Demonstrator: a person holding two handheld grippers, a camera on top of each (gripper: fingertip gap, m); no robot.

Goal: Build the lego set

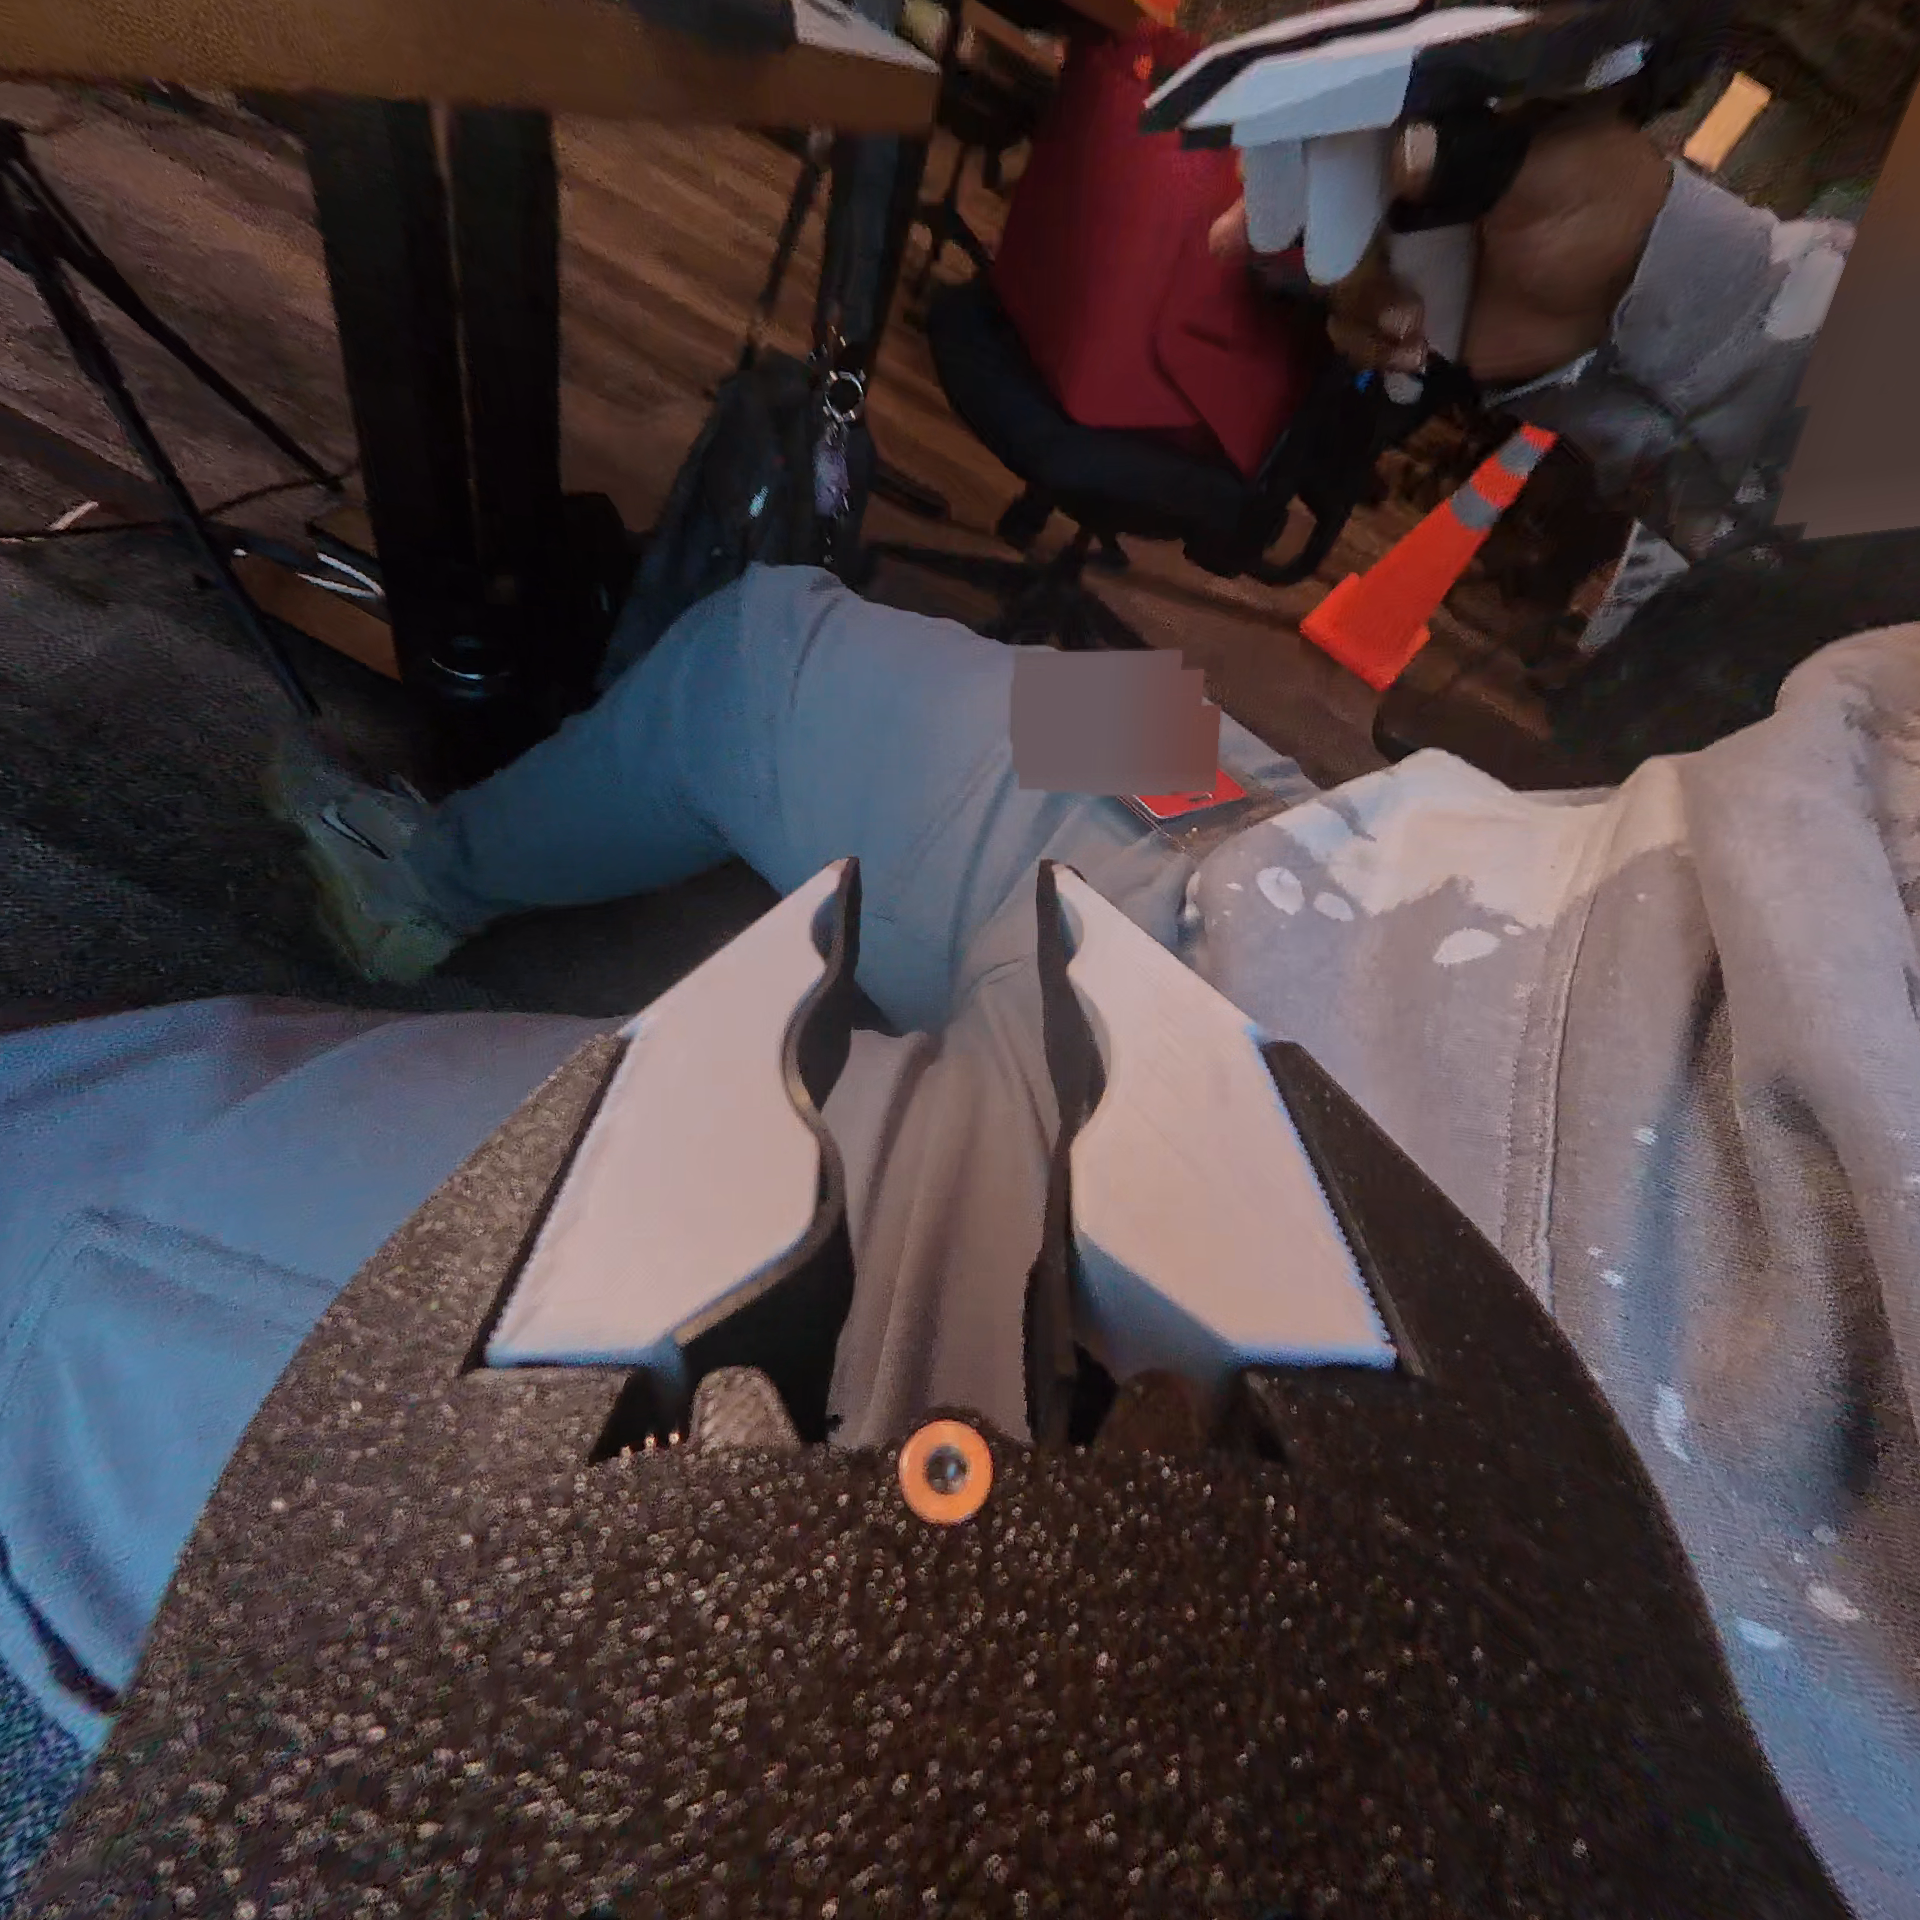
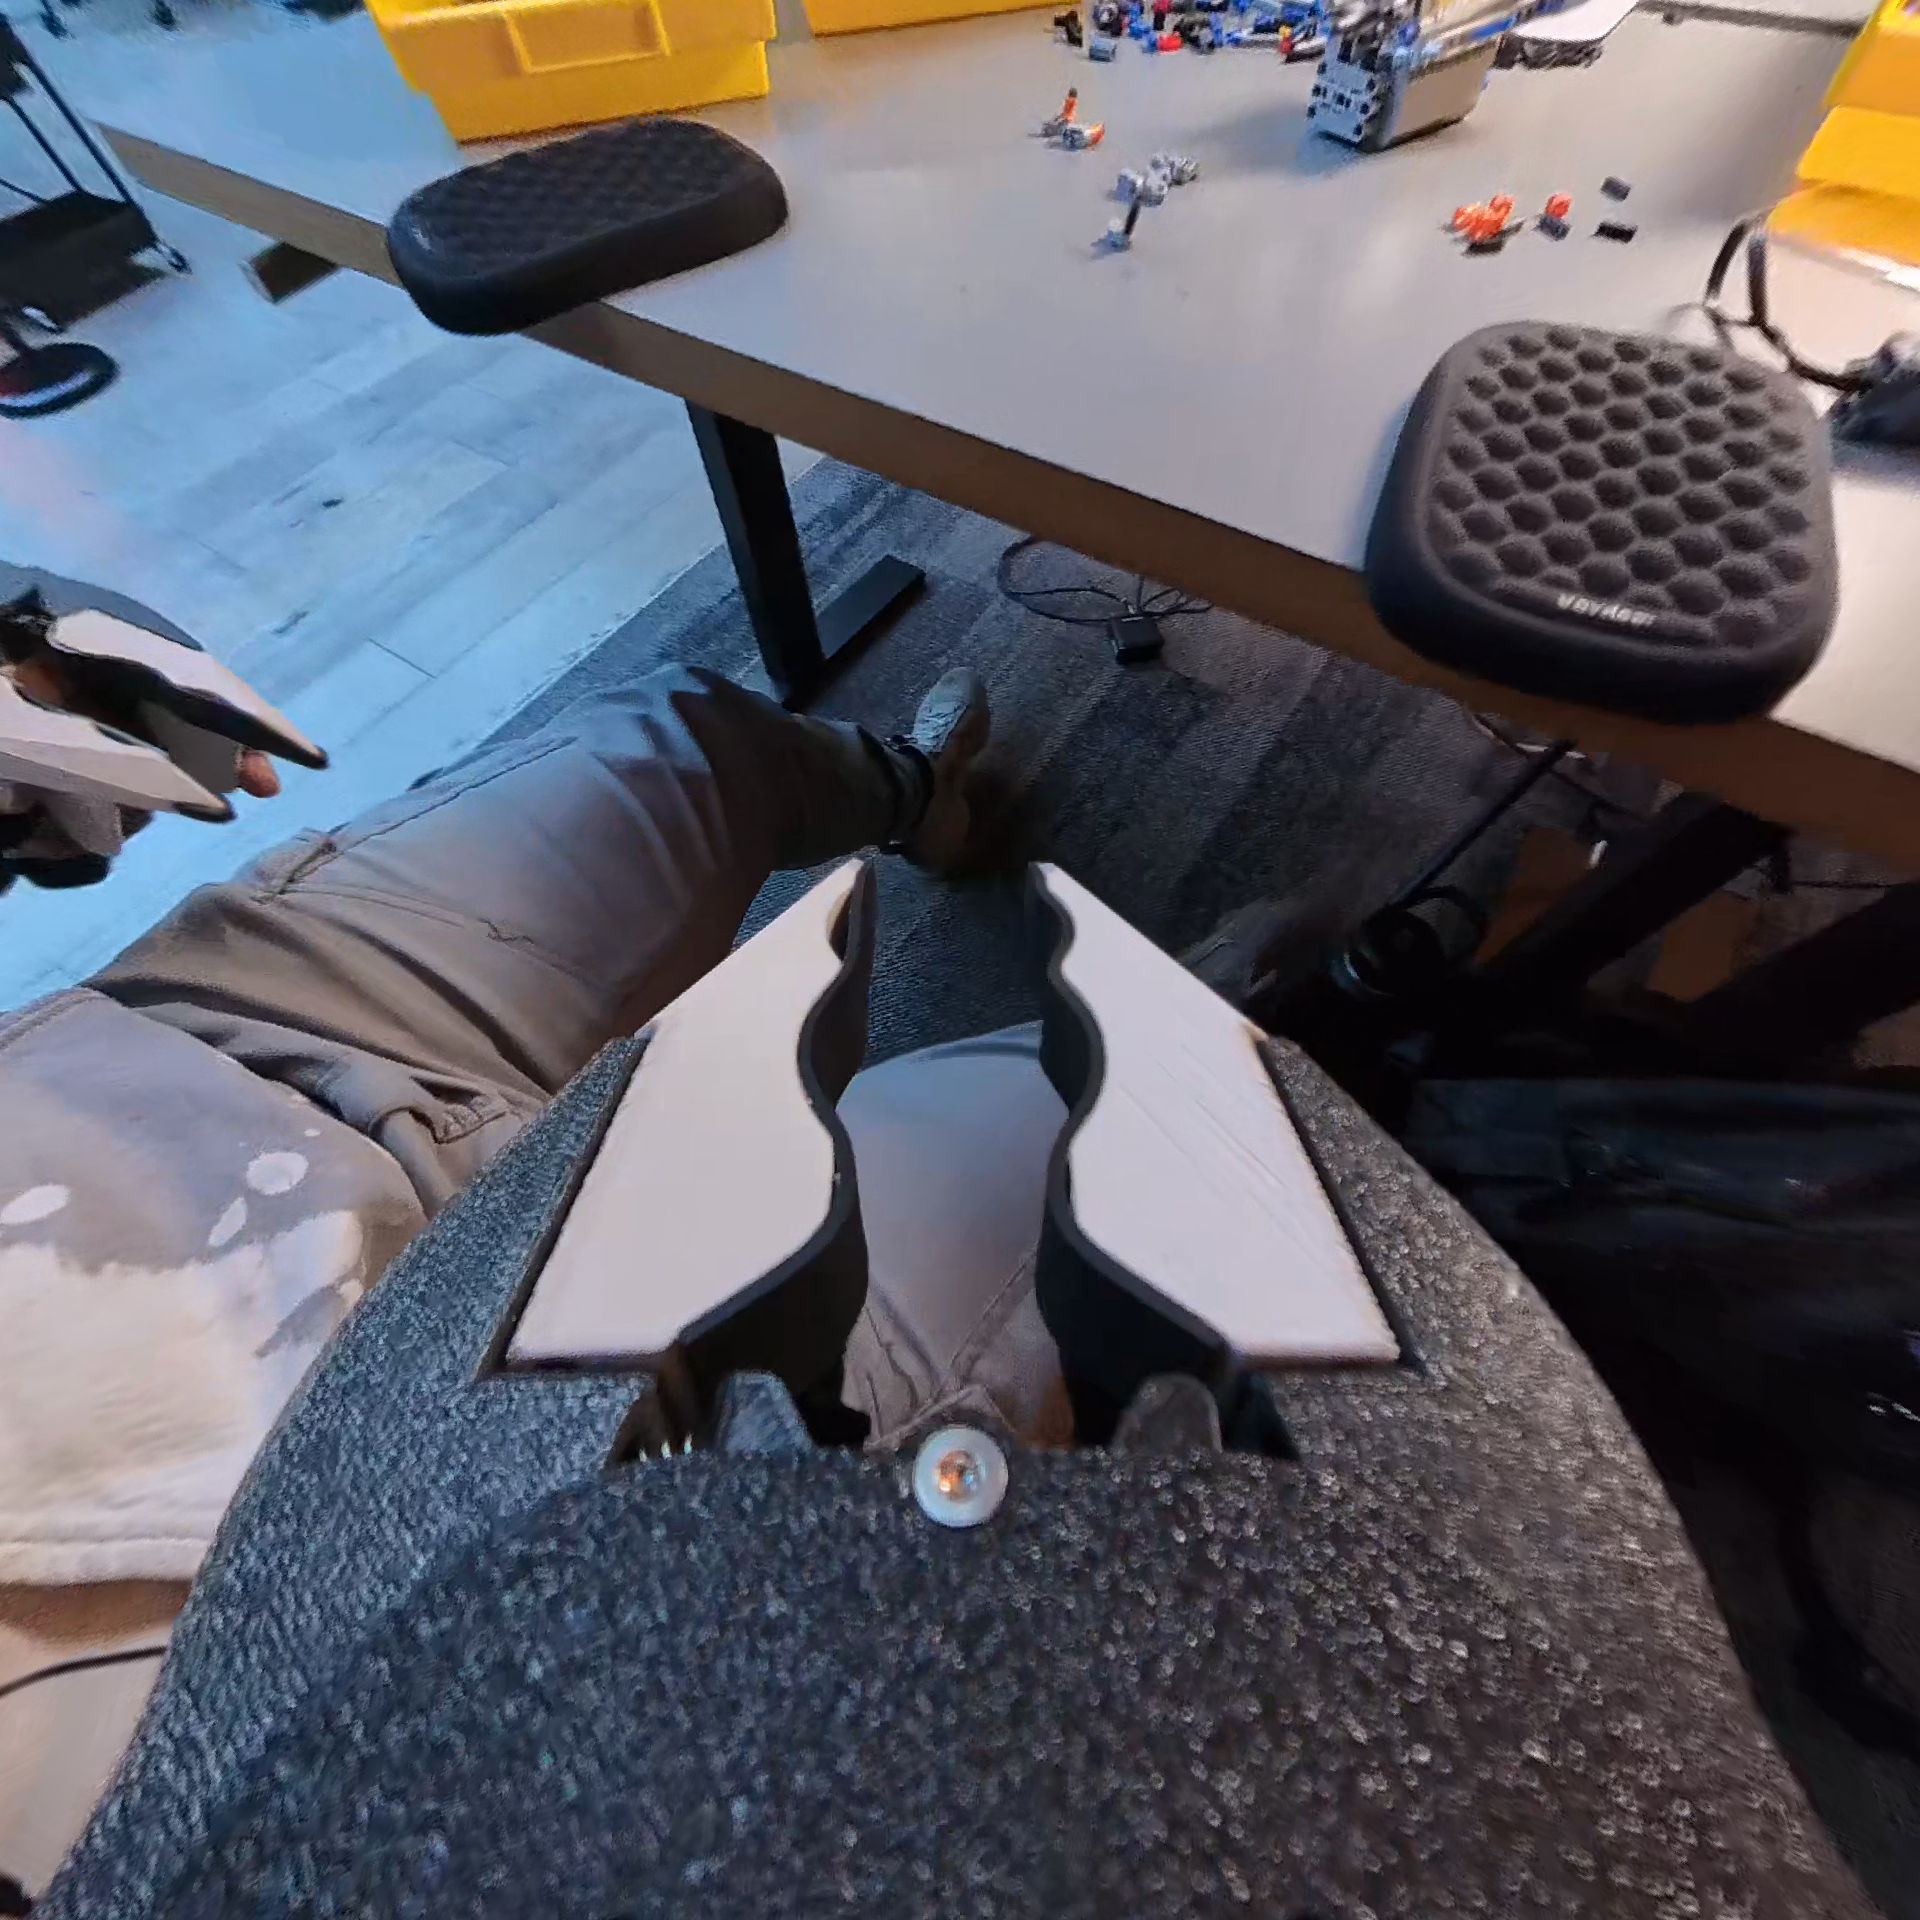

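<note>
both the left gripper (image 1: 948, 883) and the right gripper (image 2: 948, 883) are spread apart and hold nothing, hanging over the person's soft trouser legs (image 1: 790, 748) below the table (image 2: 1039, 312).

The left gripper (image 1: 948, 883) hangs over the person's trouser leg (image 1: 790, 727), jaws apart and empty, with a black table leg (image 1: 436, 416) ahead and an orange cone (image 1: 1423, 561) off to the right. The right gripper (image 2: 951, 883) is likewise parted above the lap; the table (image 2: 1039, 312) edge with two black padded rests (image 2: 1600, 509) overhangs ahead. Open carpet (image 2: 1195, 748) lies between knee and table
</note>
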